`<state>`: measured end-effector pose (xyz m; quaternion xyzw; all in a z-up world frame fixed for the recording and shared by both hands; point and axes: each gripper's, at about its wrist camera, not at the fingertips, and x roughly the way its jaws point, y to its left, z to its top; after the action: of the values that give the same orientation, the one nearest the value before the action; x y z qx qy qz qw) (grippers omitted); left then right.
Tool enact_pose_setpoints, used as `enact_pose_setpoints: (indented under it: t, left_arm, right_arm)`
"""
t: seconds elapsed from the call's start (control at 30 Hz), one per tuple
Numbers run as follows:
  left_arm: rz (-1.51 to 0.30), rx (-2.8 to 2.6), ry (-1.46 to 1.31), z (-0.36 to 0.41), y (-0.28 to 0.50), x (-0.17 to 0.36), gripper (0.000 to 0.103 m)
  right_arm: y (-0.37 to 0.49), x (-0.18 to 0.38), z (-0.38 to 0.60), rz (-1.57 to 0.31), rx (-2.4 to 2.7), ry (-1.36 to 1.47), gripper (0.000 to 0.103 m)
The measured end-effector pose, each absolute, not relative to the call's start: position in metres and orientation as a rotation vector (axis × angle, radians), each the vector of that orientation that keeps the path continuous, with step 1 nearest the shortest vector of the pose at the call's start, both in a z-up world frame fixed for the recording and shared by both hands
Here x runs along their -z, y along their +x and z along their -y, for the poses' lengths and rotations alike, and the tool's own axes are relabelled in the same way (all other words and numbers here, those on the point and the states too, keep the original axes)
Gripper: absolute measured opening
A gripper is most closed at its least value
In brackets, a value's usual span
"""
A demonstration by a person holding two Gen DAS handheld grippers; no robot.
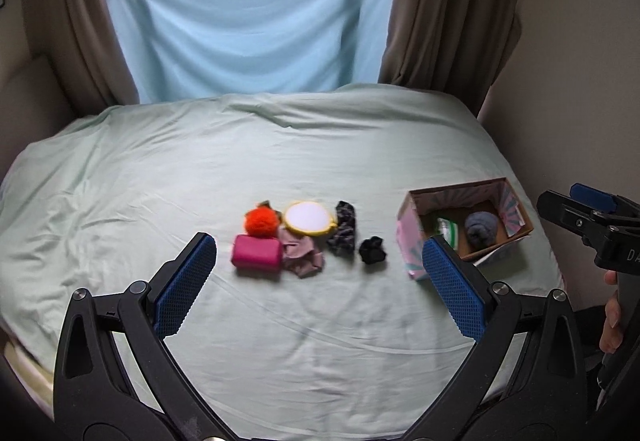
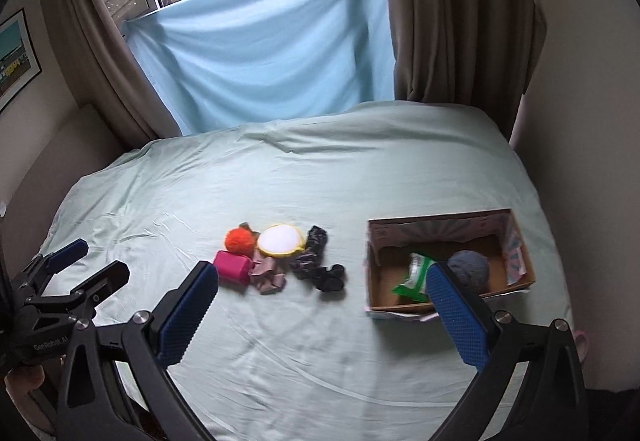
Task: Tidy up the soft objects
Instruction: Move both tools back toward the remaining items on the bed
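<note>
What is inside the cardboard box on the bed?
Inside the open cardboard box lie a grey-blue woolly ball and a green-and-white plastic packet. The right tool's blue finger covers the box's near corner, so anything there is hidden.

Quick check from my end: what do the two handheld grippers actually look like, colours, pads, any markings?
Both match: black, skeletal plastic frames with triangular cutouts and silver pivot screws. The left gripper and right gripper each carry two flat blue pads with a cross-hatched grip texture. White lettering reading "GenRobot.AI" shows on the left one's body. No cables visible.
</note>
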<state>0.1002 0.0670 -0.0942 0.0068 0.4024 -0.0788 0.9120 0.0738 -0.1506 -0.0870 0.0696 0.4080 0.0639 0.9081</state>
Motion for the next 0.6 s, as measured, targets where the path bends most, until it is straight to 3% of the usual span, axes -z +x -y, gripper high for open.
enact_pose_setpoints:
  t: [0.2,0.6]
  left_arm:
    - [-0.864,0.218,0.029,-0.112,0.140,0.124,0.103]
    - [-0.978,0.325,0.079,-0.170,0.249,0.237,0.102]
  right_arm:
    - [0.099,0.107,0.104,-0.857,-0.106,0.152,0.103]
    - [0.182,0.196,0.041,-0.920,-0.022,0.193,0.103]
